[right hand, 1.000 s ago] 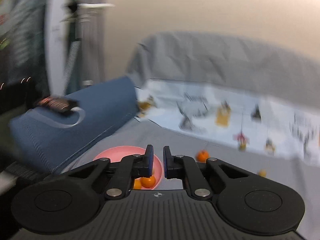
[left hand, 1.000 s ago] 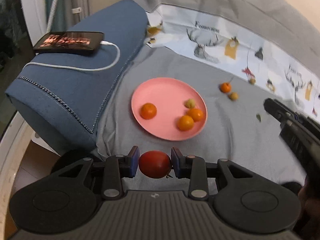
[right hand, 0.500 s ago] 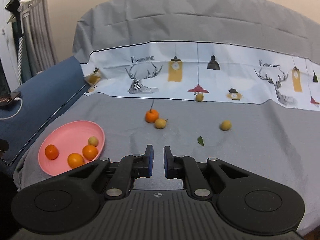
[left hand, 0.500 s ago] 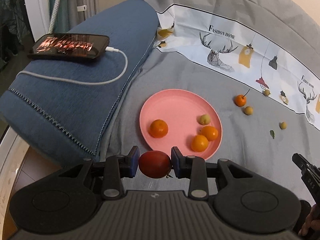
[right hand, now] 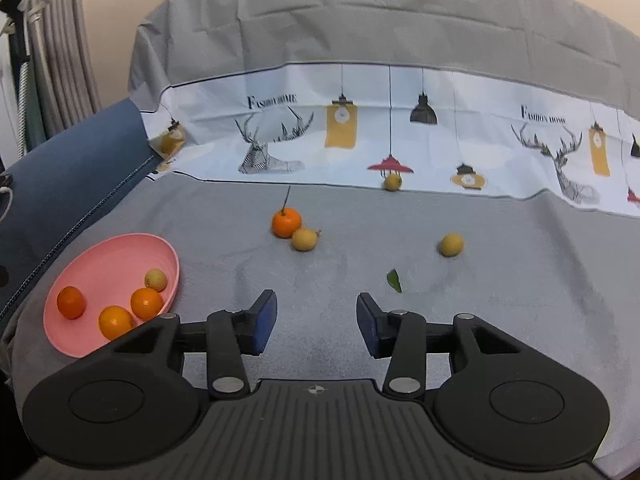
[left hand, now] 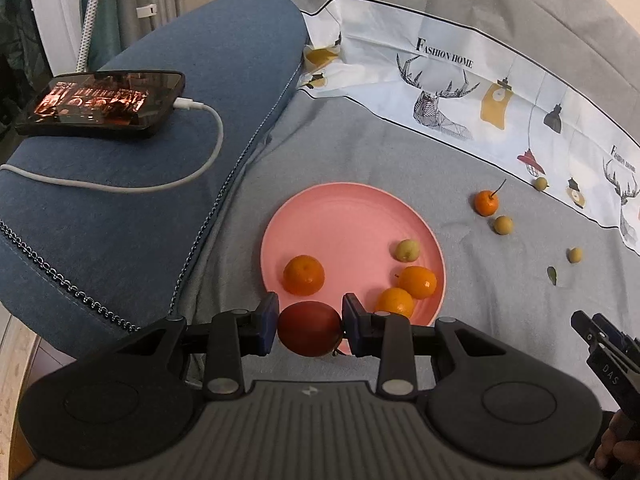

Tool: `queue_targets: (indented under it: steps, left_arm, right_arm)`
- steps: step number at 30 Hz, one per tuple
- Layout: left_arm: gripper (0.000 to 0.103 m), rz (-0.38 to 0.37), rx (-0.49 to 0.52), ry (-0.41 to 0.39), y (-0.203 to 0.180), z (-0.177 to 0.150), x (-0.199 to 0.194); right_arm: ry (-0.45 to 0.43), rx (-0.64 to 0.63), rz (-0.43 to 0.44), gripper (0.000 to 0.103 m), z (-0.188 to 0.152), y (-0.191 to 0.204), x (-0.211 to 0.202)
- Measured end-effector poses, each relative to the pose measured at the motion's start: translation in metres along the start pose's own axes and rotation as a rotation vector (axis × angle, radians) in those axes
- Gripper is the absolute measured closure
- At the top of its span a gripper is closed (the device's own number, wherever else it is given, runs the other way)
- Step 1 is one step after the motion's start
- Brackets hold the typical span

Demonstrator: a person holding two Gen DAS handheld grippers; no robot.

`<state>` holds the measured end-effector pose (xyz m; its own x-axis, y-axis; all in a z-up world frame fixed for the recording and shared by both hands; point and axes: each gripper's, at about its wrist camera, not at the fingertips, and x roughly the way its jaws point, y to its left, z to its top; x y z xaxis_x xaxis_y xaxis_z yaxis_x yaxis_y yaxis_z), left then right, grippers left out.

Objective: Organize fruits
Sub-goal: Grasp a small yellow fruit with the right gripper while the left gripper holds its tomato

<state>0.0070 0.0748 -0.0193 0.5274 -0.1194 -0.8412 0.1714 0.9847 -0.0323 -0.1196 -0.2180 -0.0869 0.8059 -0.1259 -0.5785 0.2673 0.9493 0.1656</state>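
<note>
Tomato [left hand: 310, 328] clamped in left claw [left hand: 309, 326], hanging over near rim of pink plate [left hand: 344, 216]; carrying step, needing a lowering and release beside three oranges there. Right claw [right hand: 316, 320] just spread, empty, facing stemmed orange [right hand: 286, 222] beyond plate

I see a grey cloth-covered sofa seat [right hand: 500, 280] carrying a pink plate [right hand: 108, 264] at 9 o'clock. Loose on the cloth: 1 orange with a stem [right hand: 286, 222] at 12 o'clock, touching 1 of 3 small yellow fruits [right hand: 305, 239], and 1 green leaf [right hand: 394, 280] at 1 o'clock.
</note>
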Motion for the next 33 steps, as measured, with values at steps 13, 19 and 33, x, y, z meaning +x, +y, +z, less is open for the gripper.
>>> queue_targets:
  steps: [13, 19, 33]
  left_arm:
    - [0.065, 0.004, -0.032, -0.064, 0.027, -0.041, -0.068]
    - [0.065, -0.001, -0.067, -0.109, 0.046, -0.074, -0.106]
    - [0.065, -0.017, -0.13, -0.175, 0.088, -0.111, -0.15]
  right_arm:
    - [-0.045, 0.029, 0.035, 0.034, 0.007, 0.023, -0.07]
    - [-0.077, 0.015, 0.046, 0.022, 0.001, 0.04, -0.112]
    - [-0.135, -0.084, 0.097, 0.007, -0.01, 0.093, -0.168]
